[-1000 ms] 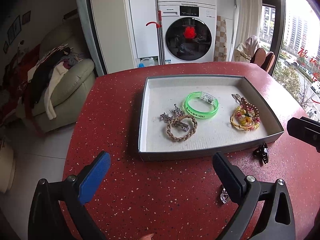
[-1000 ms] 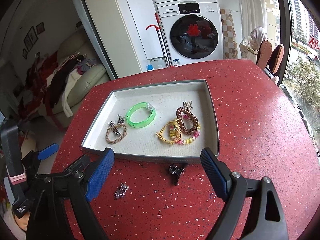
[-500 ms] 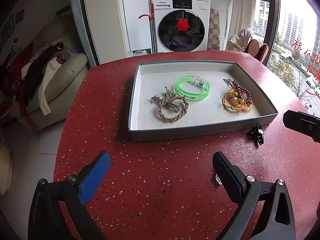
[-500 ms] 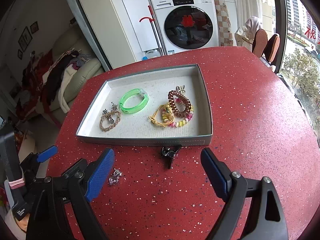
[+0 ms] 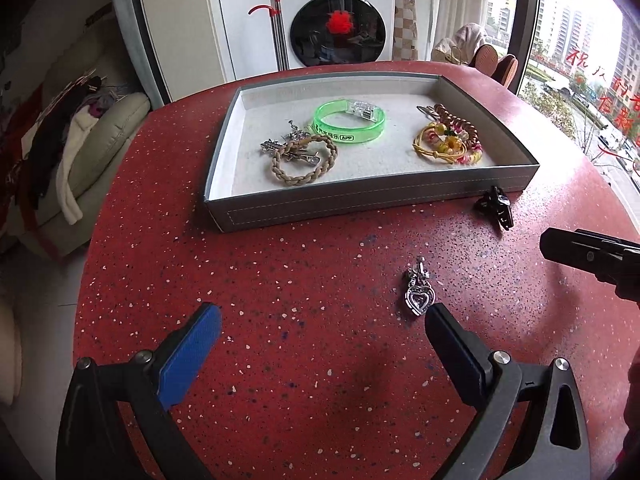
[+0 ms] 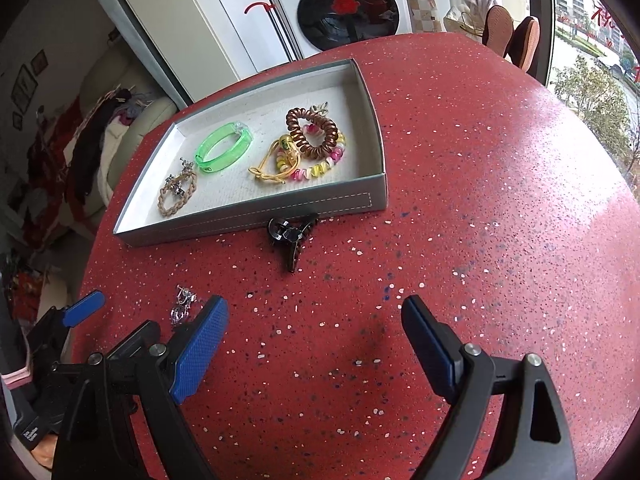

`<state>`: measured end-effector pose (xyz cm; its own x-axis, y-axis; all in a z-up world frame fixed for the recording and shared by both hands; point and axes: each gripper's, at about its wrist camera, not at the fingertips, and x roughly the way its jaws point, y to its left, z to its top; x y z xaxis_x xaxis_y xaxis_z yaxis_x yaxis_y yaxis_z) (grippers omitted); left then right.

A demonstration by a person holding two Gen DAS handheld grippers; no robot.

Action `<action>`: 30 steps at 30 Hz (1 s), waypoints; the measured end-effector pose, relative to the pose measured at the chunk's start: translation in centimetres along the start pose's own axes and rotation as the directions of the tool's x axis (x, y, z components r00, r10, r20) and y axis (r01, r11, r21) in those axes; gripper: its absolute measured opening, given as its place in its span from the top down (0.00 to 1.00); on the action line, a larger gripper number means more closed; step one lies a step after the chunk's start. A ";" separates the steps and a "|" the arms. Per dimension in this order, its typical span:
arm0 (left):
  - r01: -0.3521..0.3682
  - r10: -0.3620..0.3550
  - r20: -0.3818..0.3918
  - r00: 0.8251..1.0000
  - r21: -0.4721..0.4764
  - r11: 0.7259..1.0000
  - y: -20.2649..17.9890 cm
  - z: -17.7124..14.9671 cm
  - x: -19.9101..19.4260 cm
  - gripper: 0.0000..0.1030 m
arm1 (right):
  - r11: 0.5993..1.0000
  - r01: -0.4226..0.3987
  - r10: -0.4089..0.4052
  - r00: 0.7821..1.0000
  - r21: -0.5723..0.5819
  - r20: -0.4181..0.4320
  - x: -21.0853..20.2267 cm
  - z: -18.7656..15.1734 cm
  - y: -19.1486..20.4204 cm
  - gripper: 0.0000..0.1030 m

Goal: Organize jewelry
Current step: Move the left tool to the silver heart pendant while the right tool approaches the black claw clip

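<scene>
The grey tray point(image 5: 372, 204) sits in the upper centre of the left wrist view, on the red speckled table point(image 5: 280, 280). Inside it, at left, a braided tan bracelet point(image 5: 304, 160) lies over a silver hair clip point(image 5: 294, 152). A translucent green bangle point(image 5: 349, 121) lies in the middle. At right is a heap of a brown spiral hair tie point(image 6: 312, 132), a yellow cord bracelet point(image 6: 272, 170) and a pastel beaded band point(image 6: 324, 164), all touching.

Two pieces lie outside the tray. A black claw clip point(image 5: 496, 206) rests on the table just beside the tray's near wall, toward its right corner. A silver heart pendant point(image 5: 418, 294) lies lower in the frame, well apart from the tray, just beside the tip of the right-hand finger of the left gripper point(image 5: 320, 336).

Left gripper: jaws wide apart, nothing between the blue pads, only bare table.

Right gripper point(image 6: 316, 332): jaws wide apart, empty, lower centre of the right wrist view. The claw clip lies above it in the frame; the pendant is at its left-hand finger, partly hidden by it.

Background, top of frame: a white washing machine point(image 5: 340, 16); at left, a cream sofa point(image 5: 100, 140) with clothes on it.
</scene>
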<state>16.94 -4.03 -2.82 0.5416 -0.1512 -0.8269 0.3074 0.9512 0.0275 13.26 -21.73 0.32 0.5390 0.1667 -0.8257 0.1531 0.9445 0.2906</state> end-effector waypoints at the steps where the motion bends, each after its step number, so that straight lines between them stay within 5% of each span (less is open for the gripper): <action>1: 0.004 -0.004 -0.001 1.000 0.005 1.000 -0.3 0.0 0.0 0.00 | 1.000 0.000 0.000 1.000 -0.001 -0.002 0.1 0.0 0.0 0.12; 26: 0.008 -0.007 -0.021 1.000 0.044 0.999 -2.9 0.6 2.0 0.00 | 1.000 0.013 -0.013 1.000 -0.009 -0.027 2.3 1.6 0.1 0.12; 30: 0.033 -0.032 -0.017 0.999 0.049 0.998 -3.0 0.7 1.9 0.09 | 1.000 0.016 -0.017 0.999 -0.016 -0.029 2.6 1.9 0.4 0.12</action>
<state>17.60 -7.32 -4.12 0.5179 -0.1766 -0.8370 0.3631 0.9313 0.0283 16.25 -21.49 -0.80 0.5118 0.1590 -0.8442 0.1487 0.9515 0.2694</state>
